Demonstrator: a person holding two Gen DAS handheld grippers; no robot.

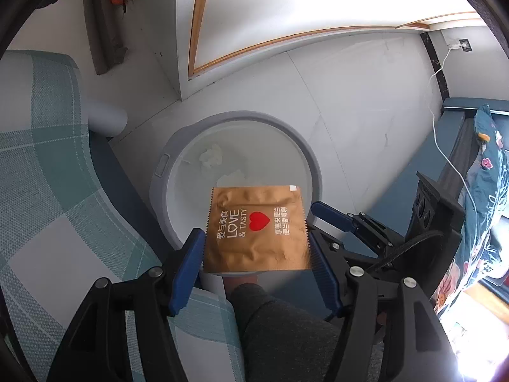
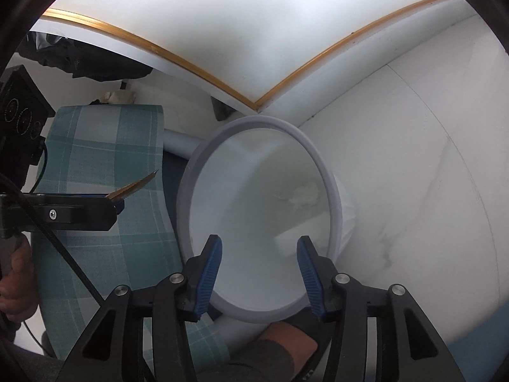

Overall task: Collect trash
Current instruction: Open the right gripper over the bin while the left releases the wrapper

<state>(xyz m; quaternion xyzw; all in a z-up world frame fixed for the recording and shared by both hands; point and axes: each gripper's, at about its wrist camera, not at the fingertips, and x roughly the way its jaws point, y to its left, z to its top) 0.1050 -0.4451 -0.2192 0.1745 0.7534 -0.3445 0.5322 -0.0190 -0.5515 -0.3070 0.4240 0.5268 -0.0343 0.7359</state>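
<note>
A brown foil packet point(image 1: 257, 227) with a red heart and "LOVE & TASTY" print lies flat between the blue pads of my left gripper point(image 1: 257, 254). The pads touch its two serrated side edges. It hangs over the near rim of a round grey-rimmed white bin point(image 1: 159, 172). In the right wrist view the packet point(image 2: 136, 186) shows edge-on, sticking out of the left gripper at the far left. My right gripper point(image 2: 259, 254) stands open and empty directly above the bin point(image 2: 187, 184). Crumpled white tissue point(image 1: 211, 156) lies inside; the right wrist view shows this tissue point(image 2: 303, 194) at the bottom.
A teal plaid seat point(image 1: 47, 159) presses against the bin's left side. A leg in grey fabric point(image 1: 280, 334) is below the grippers. A white cable point(image 1: 445, 149) crosses the floor towards a bed with a floral cover point(image 1: 490, 191). A white, gold-trimmed cabinet point(image 2: 254, 47) stands behind the bin.
</note>
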